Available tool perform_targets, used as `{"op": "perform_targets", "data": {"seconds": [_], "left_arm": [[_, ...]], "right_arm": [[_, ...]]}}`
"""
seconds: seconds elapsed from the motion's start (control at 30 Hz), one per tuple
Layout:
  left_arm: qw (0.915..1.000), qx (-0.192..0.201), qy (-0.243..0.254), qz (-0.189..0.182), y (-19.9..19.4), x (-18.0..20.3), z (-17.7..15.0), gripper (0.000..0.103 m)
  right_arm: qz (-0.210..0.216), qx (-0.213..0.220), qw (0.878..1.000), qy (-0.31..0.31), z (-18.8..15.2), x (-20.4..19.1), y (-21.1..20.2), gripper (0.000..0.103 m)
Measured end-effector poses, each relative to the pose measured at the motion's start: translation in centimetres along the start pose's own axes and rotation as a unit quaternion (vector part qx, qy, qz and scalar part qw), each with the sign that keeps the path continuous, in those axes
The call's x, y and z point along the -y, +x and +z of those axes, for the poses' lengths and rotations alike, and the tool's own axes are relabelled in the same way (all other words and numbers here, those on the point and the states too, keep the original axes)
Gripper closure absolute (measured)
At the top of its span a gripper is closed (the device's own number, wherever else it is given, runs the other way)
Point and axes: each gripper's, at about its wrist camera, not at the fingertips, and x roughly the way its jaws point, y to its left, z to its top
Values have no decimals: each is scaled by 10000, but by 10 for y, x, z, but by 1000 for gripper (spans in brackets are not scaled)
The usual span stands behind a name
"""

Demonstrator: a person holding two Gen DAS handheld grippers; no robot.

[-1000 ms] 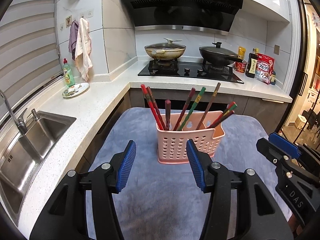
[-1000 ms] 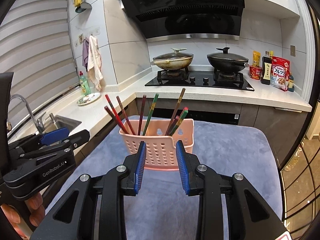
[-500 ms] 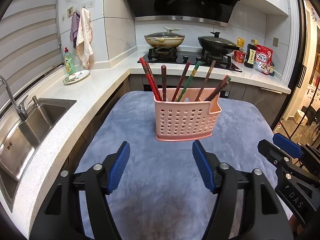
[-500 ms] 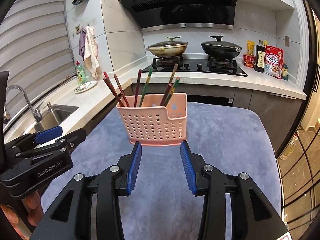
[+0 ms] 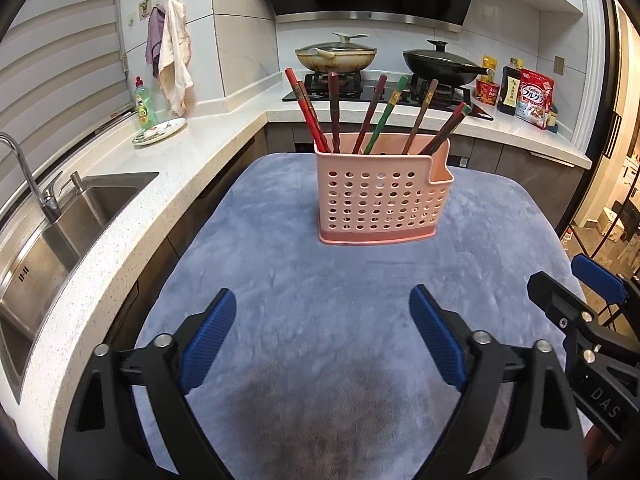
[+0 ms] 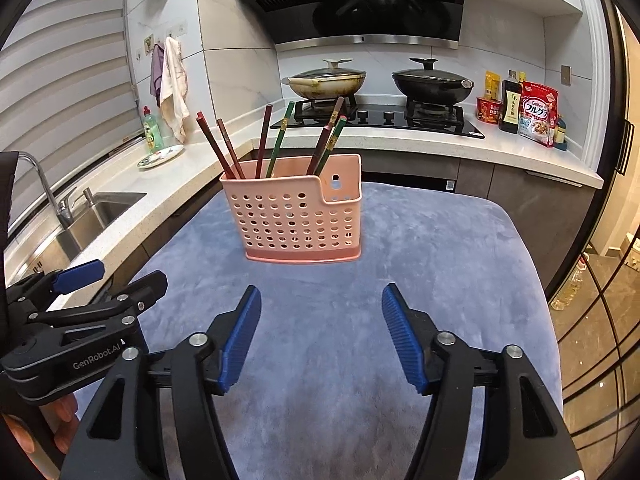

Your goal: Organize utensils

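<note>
Two grippers, left gripper (image 5: 322,312) and right gripper (image 6: 321,308), jaws just widened and empty, hover above grey cloth (image 5: 320,300), apart from pink basket (image 5: 380,204) holding chopsticks (image 5: 372,114).

The pink basket (image 5: 382,200) is smooth plastic full of holes. It stands on a soft, fuzzy blue cloth (image 5: 320,300). At nine o'clock, the sink (image 5: 60,232) is shiny metal. The speckled counter (image 5: 160,176) looks smooth like stone.
</note>
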Motion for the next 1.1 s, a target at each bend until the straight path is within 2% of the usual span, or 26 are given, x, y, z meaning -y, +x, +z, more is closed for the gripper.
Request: {"op": "perform_targets", "data": {"seconds": [0.23, 0.43, 1.1], "left_arm": [[10000, -85, -31, 38, 4, -1, -6, 10], [9997, -186, -155, 71, 9, -7, -12, 8], [9993, -297, -116, 209, 15, -8, -18, 7]], "right_arm": [[-80, -94, 9999, -48, -6, -1, 4, 36], [-81, -141, 9999, -30, -9, 0, 5, 22], [-99, -449, 9989, 41, -17, 4, 13, 18]]}}
